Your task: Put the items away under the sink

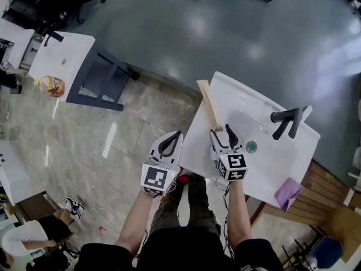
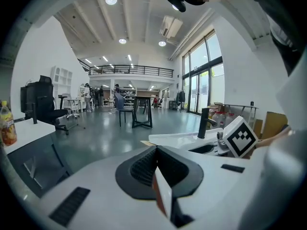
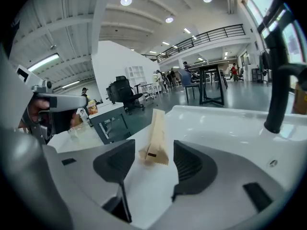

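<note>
The person's two forearms reach forward from the bottom of the head view, each holding a claw. The left claw (image 2: pixel 156 150) has its jaws together with nothing visible between them; it hangs over the pale tiled floor (image 1: pixel 107 145), just beside the near left edge of the white sink counter (image 1: pixel 197 148), not touching it. The right claw (image 3: pixel 153 147) is over the counter's near rim, its jaws standing wide apart. The near end of the long tan paper packet (image 3: pixel 156 138) lies on the white surface just ahead of the gap between these jaws, and neither pad presses on it. From there the packet runs away along the counter's left edge, and its far end sticks out a little past the far corner.

Right of the right claw the basin dips to a round metal drain (image 1: pixel 251 147), and beyond that stands the black faucet (image 1: pixel 286 122) near the back rim. A purple cloth (image 1: pixel 287 193) lies off the counter's right corner, beside wooden boards (image 1: pixel 324 188).

Well apart to the far left, across the floor, a second white counter (image 1: pixel 59 61) carries an orange-labelled bottle (image 1: pixel 52 85) at its near corner. Office chairs and dark tables stand deeper in the hall
</note>
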`<state>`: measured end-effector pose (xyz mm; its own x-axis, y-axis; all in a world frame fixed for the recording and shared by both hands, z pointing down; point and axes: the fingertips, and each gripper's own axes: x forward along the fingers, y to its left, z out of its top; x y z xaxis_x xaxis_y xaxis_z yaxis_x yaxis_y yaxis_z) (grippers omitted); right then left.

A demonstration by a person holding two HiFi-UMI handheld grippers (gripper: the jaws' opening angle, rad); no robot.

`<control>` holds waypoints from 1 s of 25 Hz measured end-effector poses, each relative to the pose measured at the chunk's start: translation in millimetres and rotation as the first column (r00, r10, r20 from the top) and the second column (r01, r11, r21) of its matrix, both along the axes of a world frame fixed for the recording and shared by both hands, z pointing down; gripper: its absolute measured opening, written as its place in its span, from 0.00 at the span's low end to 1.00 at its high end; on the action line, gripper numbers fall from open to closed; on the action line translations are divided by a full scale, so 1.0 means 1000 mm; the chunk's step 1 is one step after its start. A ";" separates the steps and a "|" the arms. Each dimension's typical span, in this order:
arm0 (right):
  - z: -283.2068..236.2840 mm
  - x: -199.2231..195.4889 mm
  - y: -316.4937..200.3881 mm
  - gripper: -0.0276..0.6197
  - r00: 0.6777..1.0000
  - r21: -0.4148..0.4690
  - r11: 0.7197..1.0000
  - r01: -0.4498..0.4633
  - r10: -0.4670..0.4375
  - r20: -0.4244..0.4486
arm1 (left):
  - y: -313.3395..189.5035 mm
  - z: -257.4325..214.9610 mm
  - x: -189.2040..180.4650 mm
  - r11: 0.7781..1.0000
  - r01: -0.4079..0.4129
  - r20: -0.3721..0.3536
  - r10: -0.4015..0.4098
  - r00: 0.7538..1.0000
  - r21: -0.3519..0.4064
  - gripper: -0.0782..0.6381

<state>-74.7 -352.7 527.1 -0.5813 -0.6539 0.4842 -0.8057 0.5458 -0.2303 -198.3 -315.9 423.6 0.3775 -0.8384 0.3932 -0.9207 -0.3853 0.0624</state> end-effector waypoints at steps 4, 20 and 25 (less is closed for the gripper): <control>0.015 -0.004 -0.004 0.43 1.000 -0.035 0.999 0.011 -0.011 -0.010 | 0.000 0.008 -0.002 1.000 0.008 -0.002 -0.008 1.000 -0.015 0.12; 0.017 -0.002 -0.007 0.18 0.997 0.011 1.000 0.000 0.001 -0.076 | 0.006 0.012 -0.011 0.999 0.026 -0.007 -0.026 1.000 -0.029 0.12; 0.016 -0.001 -0.005 0.14 0.995 0.027 1.000 0.010 -0.007 -0.096 | 0.008 0.011 -0.012 0.999 0.023 -0.005 -0.023 1.000 -0.026 0.12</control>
<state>-75.6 -357.4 543.2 -0.5385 -0.6630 0.5200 -0.8187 0.5576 -0.1368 -210.6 -308.2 434.8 0.3604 -0.8364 0.4130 -0.9290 -0.3620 0.0775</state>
